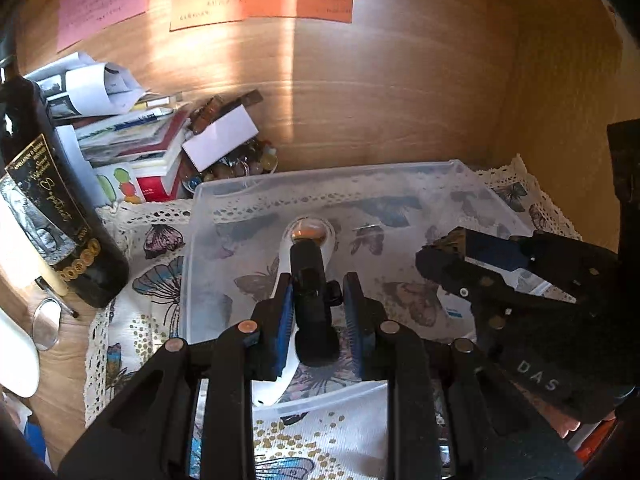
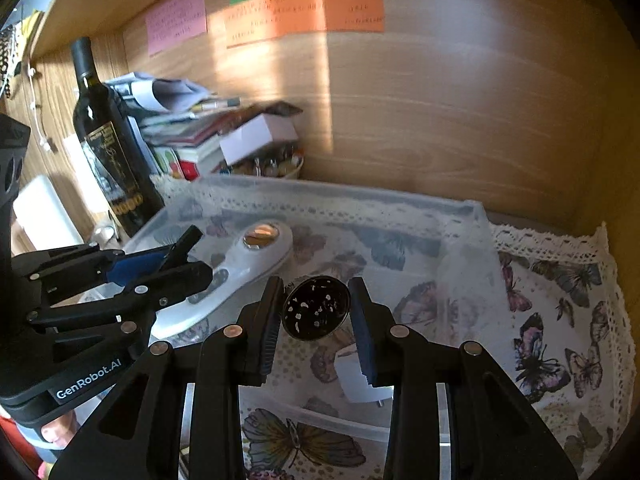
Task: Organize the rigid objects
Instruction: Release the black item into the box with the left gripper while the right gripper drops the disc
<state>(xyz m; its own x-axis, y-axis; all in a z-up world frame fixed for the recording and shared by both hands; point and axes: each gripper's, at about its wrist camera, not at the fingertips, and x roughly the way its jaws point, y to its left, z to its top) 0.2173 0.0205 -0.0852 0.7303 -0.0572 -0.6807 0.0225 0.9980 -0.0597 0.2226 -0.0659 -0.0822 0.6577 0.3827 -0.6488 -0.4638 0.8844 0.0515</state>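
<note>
A clear plastic bin (image 1: 208, 200) (image 2: 472, 216) stands on a butterfly-print cloth. My left gripper (image 1: 318, 292) is over the bin with a black cylindrical flashlight (image 1: 312, 280) between its jaws; its left pad touches it, a small gap shows on the right. Under it lies a white handheld magnifier (image 1: 308, 232) (image 2: 256, 256) in the bin. My right gripper (image 2: 316, 308) holds a black round disc with white flecks (image 2: 316, 307) between its pads above the bin. The right gripper also shows in the left wrist view (image 1: 472, 256), and the left gripper in the right wrist view (image 2: 192, 256).
A dark wine bottle (image 1: 52, 208) (image 2: 108, 148) stands left of the bin. Behind it are stacked books and papers (image 1: 128, 132), a white box (image 1: 220, 140) and a bowl of marbles (image 1: 248, 164). Wooden walls with coloured notes (image 1: 264, 0) close the back and right. A white plug-like item (image 2: 356, 380) lies in the bin.
</note>
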